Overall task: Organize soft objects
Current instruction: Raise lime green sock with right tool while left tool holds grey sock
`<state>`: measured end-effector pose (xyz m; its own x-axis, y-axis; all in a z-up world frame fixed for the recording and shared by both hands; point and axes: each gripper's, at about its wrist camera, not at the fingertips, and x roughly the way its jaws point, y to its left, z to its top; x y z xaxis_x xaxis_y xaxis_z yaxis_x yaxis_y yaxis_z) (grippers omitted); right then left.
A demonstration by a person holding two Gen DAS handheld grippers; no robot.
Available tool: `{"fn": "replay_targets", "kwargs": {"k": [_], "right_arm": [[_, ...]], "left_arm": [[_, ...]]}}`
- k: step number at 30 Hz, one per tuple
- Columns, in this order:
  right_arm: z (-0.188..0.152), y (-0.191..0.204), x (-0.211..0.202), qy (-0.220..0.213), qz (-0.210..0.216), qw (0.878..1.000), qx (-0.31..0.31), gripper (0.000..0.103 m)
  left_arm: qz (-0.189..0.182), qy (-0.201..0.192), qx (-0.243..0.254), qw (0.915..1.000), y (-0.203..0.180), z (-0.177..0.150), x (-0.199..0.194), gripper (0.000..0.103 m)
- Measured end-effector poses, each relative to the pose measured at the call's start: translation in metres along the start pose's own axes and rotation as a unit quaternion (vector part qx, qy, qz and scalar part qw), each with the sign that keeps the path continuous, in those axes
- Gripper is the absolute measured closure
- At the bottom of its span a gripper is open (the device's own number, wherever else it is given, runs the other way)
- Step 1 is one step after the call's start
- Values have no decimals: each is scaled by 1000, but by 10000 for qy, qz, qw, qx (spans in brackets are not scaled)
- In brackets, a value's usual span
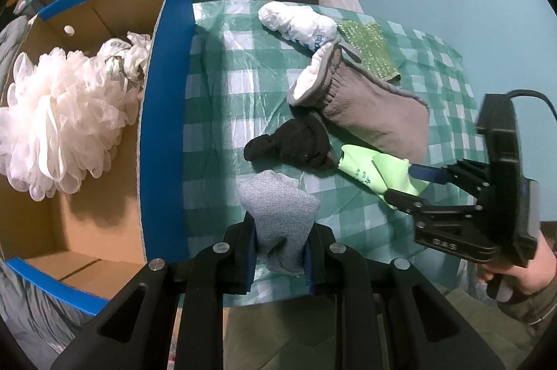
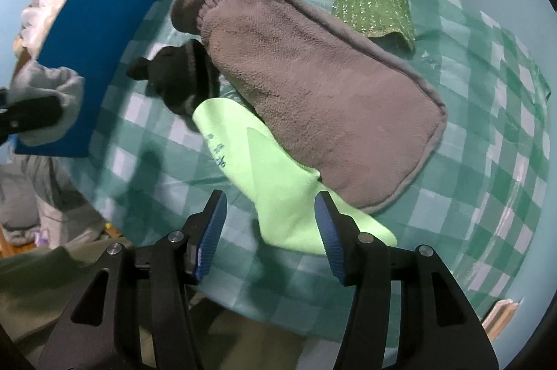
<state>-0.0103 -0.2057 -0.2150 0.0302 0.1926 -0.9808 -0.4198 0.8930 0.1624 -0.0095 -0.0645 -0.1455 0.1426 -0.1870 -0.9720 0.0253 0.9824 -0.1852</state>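
Grey cloth (image 1: 282, 213) pinched by left gripper (image 1: 280, 251) beside box wall (image 1: 163, 133); right gripper (image 2: 271, 227) spread.

The tall blue cardboard box wall (image 1: 163, 112) blocks the table's (image 1: 222, 98) left edge. Beside it runs a bare strip of green-checked tablecloth. Right of that strip crowd a grey fleece mitt (image 1: 376, 112), a black knitted glove (image 1: 292, 143) and a lime-green sock (image 1: 379, 168). Inside the box, a white mesh bath pouf (image 1: 59, 126) fills the far half; the near floor is bare.
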Motion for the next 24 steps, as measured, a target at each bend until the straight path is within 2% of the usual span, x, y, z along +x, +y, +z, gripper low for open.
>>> {"fn": "replay_targets", "kwargs": {"k": [4,6,8,10,11,16,20,24], "right_arm": [[1,6,12,41,-213,9998,-45,50],[1,9,19,100,-259,9996,-59,54],[-1,11,23,181,-313,9993,-65,77],[-4,12,24,171,-349,9992,-33,83],[-5,11,24,180,-288,9994,-15,91],[-7,8,20,143,96,9996,221,96],[-6,5,-3,-38,433,9986,300,96],[-2,7,-26,-225,560,9977,310,96]], "left_arm": [[-16,-33,69,10000,2,1,-4,82],[-29,-54,86,9999,3,2,-6,82],[-29,-82,98,9999,4,3,-9,82],[-34,-97,104,9999,6,3,-11,82],[-44,-110,102,9999,7,3,-12,82],[-47,-150,123,9998,9,3,-17,82],[-46,-201,126,9997,12,4,-22,82],[-42,-243,119,9996,15,4,-27,82]]}}
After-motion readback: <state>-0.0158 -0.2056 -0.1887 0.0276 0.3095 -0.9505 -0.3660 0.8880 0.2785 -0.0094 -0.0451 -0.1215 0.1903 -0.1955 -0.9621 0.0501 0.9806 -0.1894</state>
